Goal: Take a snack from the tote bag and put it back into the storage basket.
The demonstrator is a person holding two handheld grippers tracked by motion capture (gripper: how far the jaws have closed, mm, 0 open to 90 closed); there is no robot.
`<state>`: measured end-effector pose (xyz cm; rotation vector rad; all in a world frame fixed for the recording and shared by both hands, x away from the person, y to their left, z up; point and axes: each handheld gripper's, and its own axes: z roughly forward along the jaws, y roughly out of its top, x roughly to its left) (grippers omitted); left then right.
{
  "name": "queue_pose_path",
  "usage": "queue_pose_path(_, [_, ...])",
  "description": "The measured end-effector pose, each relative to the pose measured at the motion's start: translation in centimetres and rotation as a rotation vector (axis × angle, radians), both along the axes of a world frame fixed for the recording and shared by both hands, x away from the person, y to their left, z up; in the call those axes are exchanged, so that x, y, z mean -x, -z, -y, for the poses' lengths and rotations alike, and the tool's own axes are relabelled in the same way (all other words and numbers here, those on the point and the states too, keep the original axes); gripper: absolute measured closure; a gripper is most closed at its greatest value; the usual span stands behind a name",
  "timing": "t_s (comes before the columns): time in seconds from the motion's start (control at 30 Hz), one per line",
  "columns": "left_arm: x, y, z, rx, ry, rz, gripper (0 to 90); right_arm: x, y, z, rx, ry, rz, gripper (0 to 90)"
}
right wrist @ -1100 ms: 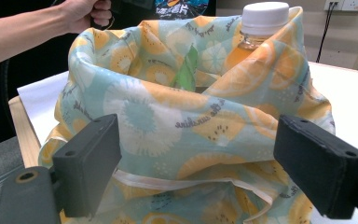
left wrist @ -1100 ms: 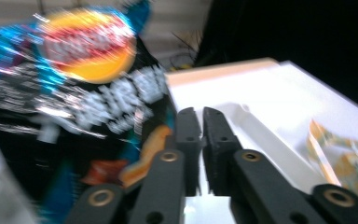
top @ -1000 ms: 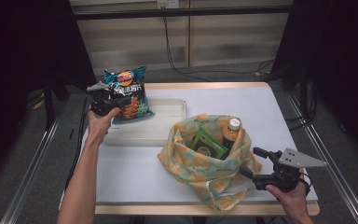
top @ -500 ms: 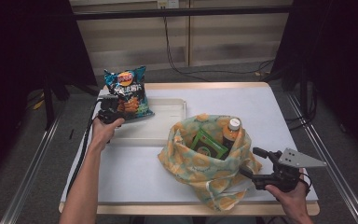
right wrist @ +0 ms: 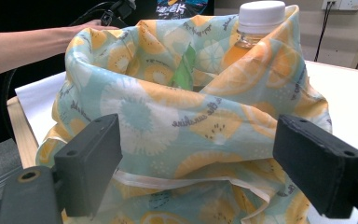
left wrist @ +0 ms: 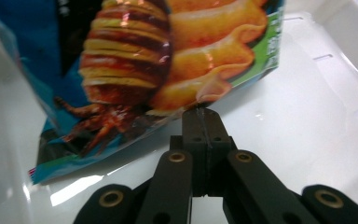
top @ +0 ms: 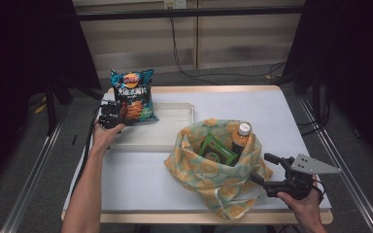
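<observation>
Table (top: 291,111) with a smooth white top and pale wooden edging. On it, just beyond the tips of the right gripper (top: 263,169), slumps a soft cloth bag (top: 209,172), pale blue-green with orange citrus slices printed on it, its mouth gaping in loose folds. The right gripper's two blocky black jaws stand wide apart, one to each side of the bag's near wall, not pressing on it, with a thin white ribbon of the bag lying between them.

Farther left sits a shallow white plastic tray (top: 177,119), rectangular with rounded corners and a glossy floor. Directly above the tips of the left gripper (left wrist: 200,114) is a crinkly, shiny bag of chips (left wrist: 135,60), blue with ridged orange chips pictured. The left gripper's jaws are pinched tight on the bag's lower sealed edge, holding it upright over the tray.

Inside the cloth bag stand a flat green box (top: 216,151) and a bottle (top: 241,136) of amber drink with a round white cap.
</observation>
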<state>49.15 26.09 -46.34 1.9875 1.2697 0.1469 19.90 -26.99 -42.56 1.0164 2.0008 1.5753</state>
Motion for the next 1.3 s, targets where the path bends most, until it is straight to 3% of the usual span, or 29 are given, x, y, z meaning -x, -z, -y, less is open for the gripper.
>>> queue_pose_path(0.03, [0.0, 0.0, 0.0, -0.008, -0.018, 0.001, 90.0, 0.0, 0.0, 0.0, 0.000, 0.000, -0.001, 14.7])
queue_pose_path(0.07, [-0.1, 0.0, -0.3, -0.030, -0.003, -0.002, 90.0, 0.0, 0.0, 0.0, 0.000, 0.001, -0.003, 14.7])
queue_pose_path(0.2, [-0.2, 0.3, -0.5, -0.010, -0.044, -0.003, 90.0, 0.1, 0.0, 0.0, 0.003, 0.001, 0.002, 14.8])
queue_pose_path(0.33, [0.1, 0.2, -0.4, -0.002, -0.020, 0.009, 87.8, 0.0, 0.0, 0.0, -0.002, 0.008, -0.001, 15.1])
queue_pose_path(0.4, [0.6, -0.1, -0.3, -0.001, 0.002, 0.036, 86.4, 0.0, 0.0, 0.1, 0.000, 0.006, 0.001, 15.5])
queue_pose_path(0.5, [1.5, -0.7, -0.1, 0.052, 0.010, 0.069, 85.6, 0.0, 0.0, 0.1, 0.006, 0.011, 0.000, 17.0])
queue_pose_path(0.6, [2.2, -1.5, 0.4, 0.038, 0.037, 0.102, 83.5, 0.0, 0.0, -0.1, 0.012, 0.012, 0.001, 18.5])
queue_pose_path(0.7, [3.3, -2.6, 0.9, 0.092, 0.052, 0.148, 79.7, 0.1, 0.0, -0.2, 0.019, 0.014, 0.003, 21.2])
queue_pose_path(0.77, [3.9, -3.2, 1.4, 0.084, 0.077, 0.167, 74.8, 0.1, -0.1, -0.2, 0.016, 0.016, 0.004, 23.2])
queue_pose_path(0.97, [6.2, -4.1, 2.7, 0.132, 0.138, 0.205, 55.5, 0.0, -0.1, -0.4, 0.022, 0.020, -0.001, 30.0])
queue_pose_path(1.03, [6.8, -4.4, 3.0, 0.126, 0.147, 0.221, 49.2, -0.1, -0.3, -0.5, 0.023, 0.016, 0.006, 32.8])
queue_pose_path(1.2, [8.6, -5.2, 3.7, 0.115, 0.199, 0.281, 37.6, -0.6, -0.6, -0.9, 0.017, 0.009, -0.001, 40.2])
queue_pose_path(1.3, [9.9, -5.5, 4.2, 0.115, 0.202, 0.344, 34.2, -0.7, -0.8, -0.9, 0.010, 0.010, -0.006, 43.6])
